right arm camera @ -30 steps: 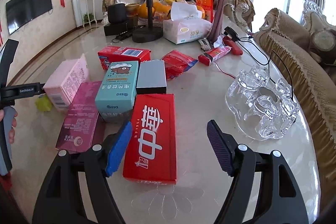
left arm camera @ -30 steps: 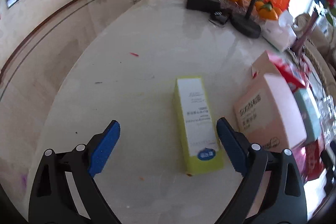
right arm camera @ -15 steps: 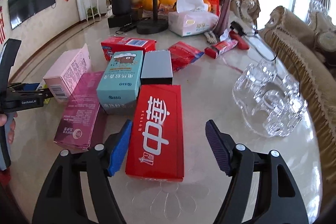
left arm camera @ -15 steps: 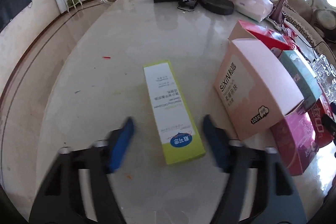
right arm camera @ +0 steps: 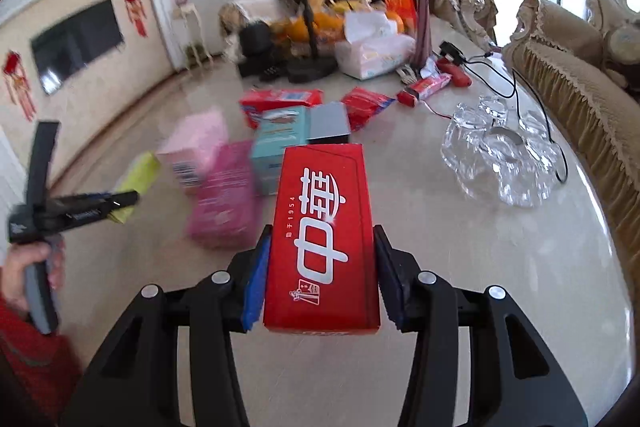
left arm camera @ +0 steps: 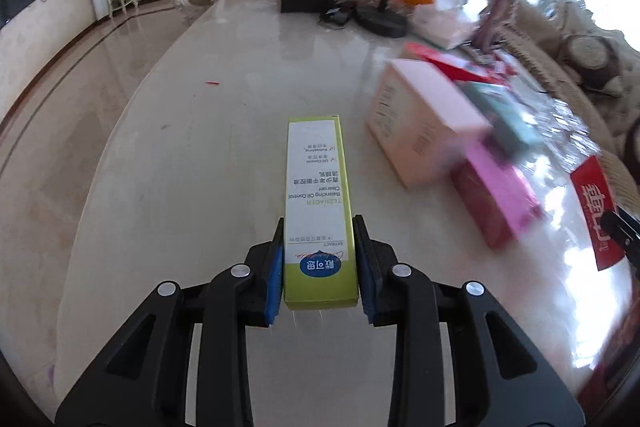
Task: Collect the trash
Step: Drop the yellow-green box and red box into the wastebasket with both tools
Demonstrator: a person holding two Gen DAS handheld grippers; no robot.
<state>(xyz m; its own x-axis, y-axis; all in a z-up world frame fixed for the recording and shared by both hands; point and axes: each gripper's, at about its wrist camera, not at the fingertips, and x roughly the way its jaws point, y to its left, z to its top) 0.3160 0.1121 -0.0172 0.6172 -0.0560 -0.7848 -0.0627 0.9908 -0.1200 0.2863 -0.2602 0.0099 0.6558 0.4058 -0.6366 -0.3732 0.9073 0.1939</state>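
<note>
Both grabs look made. At the lower centre of the left wrist view, the left gripper (left arm camera: 319, 263) has its fingers clamped on the near end of the green cleanser box (left arm camera: 318, 203). In the right wrist view, the right gripper (right arm camera: 320, 275) squeezes the red carton (right arm camera: 322, 239) likewise. Whether either box is lifted off the tabletop (left arm camera: 224, 131) is unclear. Next comes carrying them to a bin; none is visible.

Bright window daylight, tabletop glare, motion blur, fisheye-warped edges.
</note>
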